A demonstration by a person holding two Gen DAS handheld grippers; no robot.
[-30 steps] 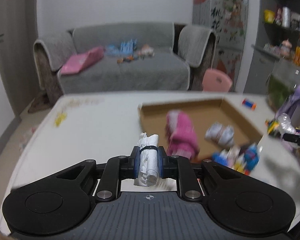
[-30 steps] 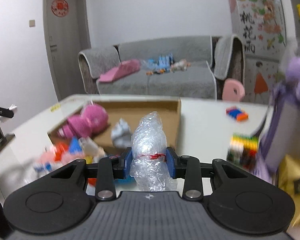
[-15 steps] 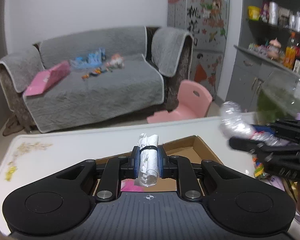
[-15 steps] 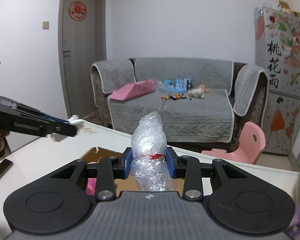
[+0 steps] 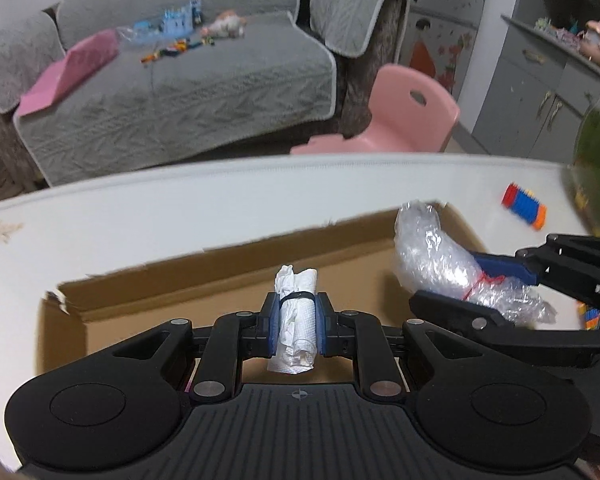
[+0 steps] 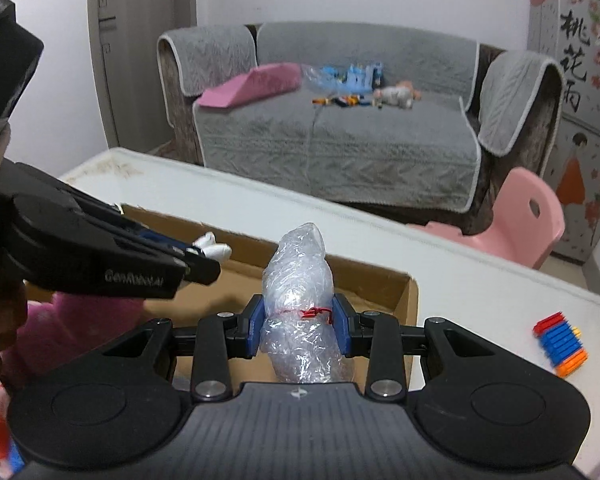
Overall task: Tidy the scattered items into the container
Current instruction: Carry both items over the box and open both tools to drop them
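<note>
We have the cardboard box (image 5: pixel 228 280) lying open directly below and ahead of both grippers, so the coming move looks to us like a plain release downward rather than any further reach. The left gripper (image 5: pixel 296 320) is clamped tight on a rolled white tissue bundle (image 5: pixel 296 316) bound with a dark band, its long axis standing roughly upright between the pads, above the box's brown floor. The right gripper (image 6: pixel 298 322) is closed just as firmly on a crumpled clear plastic bundle (image 6: pixel 298 308) tied with a red thread, also held upright, over the box's right-hand part near its far corner. From the left wrist view the two grippers sit close side by side, the right one just beside the box's right wall; we judge they could brush each other if either swings inward.

Inside the box, a pink soft item (image 6: pixel 80 320) lies at the left under the left gripper. On the white table (image 5: pixel 180 208), beyond the box to the right, a small stack of coloured bricks (image 6: pixel 560 344) waits, apart from either gripper.
</note>
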